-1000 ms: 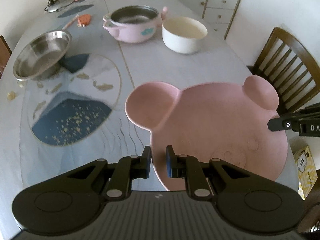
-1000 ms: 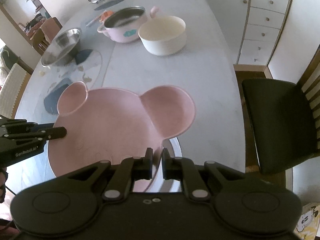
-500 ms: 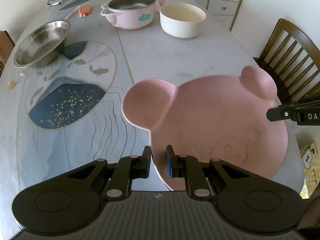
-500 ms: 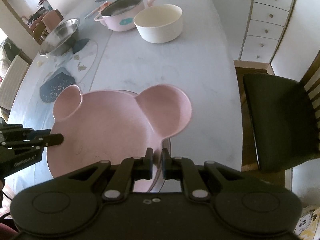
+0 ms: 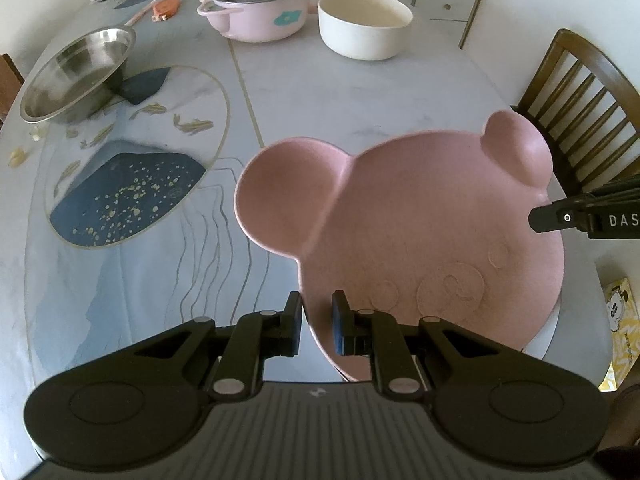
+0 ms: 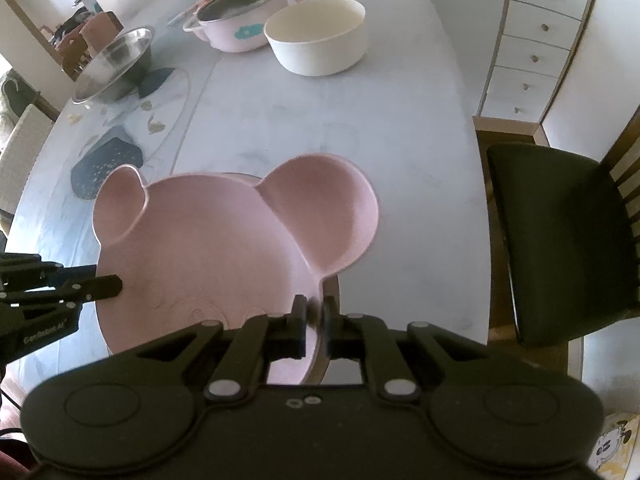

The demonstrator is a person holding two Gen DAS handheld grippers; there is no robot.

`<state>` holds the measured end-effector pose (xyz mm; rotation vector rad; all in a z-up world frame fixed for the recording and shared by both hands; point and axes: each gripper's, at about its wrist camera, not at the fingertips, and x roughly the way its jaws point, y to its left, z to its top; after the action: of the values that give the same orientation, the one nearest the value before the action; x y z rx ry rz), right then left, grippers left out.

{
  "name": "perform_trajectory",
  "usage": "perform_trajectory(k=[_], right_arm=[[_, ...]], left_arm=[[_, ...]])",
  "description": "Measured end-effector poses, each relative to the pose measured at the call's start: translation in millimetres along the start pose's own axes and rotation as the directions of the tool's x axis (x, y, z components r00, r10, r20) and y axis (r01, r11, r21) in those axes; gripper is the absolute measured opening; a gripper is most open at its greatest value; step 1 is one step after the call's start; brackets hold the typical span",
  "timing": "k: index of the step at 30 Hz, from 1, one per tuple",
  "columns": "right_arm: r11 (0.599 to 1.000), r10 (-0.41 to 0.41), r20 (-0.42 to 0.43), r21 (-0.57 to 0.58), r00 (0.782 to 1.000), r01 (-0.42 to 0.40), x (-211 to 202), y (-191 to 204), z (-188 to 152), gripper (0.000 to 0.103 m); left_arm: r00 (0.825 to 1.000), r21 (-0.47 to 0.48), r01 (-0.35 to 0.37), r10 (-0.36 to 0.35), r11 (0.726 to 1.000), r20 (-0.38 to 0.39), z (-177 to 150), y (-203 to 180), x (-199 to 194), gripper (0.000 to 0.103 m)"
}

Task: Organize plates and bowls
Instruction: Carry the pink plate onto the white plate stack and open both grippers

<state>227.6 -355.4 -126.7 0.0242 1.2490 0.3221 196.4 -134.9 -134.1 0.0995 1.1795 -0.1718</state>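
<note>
**Both grippers held a pink bear-shaped plate over the table**

You held one pink bear-shaped plate (image 5: 420, 216) between your two grippers, above the near end of a long grey table (image 5: 320, 92). Your left gripper (image 5: 316, 322) had its fingers (image 5: 294, 320) clenched on the plate's near left rim, one finger outside the edge and one over the plate's inner face. Your right gripper (image 6: 314, 326) pinched the opposite rim in the same way, just below the plate's larger ear compartment. In each wrist view the tip of the other gripper reached the plate's far side.

The plate had a large main well and two round ear wells, with faint swirl marks pressed into its main surface. Under its near edge, in the right wrist view, a second rim of some round dish (image 6: 332, 292) showed; you could not tell what it was.

Farther along the table stood a steel bowl (image 5: 76, 74) at the left, a pink pot with two handles (image 5: 260, 12) in the middle, and a cream bowl (image 5: 364, 26) just beside the pot on its right. The three stood well apart from the plate. A wooden chair (image 5: 580, 96) stood at the table's right side, and a white chest of drawers (image 6: 536, 40) stood by the wall beyond.
</note>
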Motion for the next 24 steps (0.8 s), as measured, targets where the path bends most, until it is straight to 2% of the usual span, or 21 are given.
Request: perform_trajectory(k=[8, 19, 22, 24], right_arm=[[1.0, -0.008, 0.002, 0.026, 1.0, 0.008, -0.4, 4.7, -2.6, 0.018], [0.999, -0.049, 0.061, -0.004, 0.997, 0.05, -18.6, 11.2, -2.4, 0.023], [0.998, -0.055, 0.089, -0.018, 0.995, 0.057, -28.0, 16.2, -2.7, 0.029], [0.998, -0.051, 0.1, -0.026, 0.994, 0.054, -33.2, 19.3, -1.7, 0.031]], left_arm=[[0.999, -0.015, 0.033, -0.033, 0.999, 0.011, 0.5, 5.4, -1.5, 0.015], [0.995, -0.03, 0.078, -0.076, 0.996, 0.057, 0.2, 9.9, -15.2, 0.015], [0.993, -0.028, 0.086, -0.084, 0.996, 0.078, 0.7, 11.2, -23.0, 0.016], [0.992, -0.027, 0.087, -0.084, 0.996, 0.089, 1.5, 12.6, -27.2, 0.025]])
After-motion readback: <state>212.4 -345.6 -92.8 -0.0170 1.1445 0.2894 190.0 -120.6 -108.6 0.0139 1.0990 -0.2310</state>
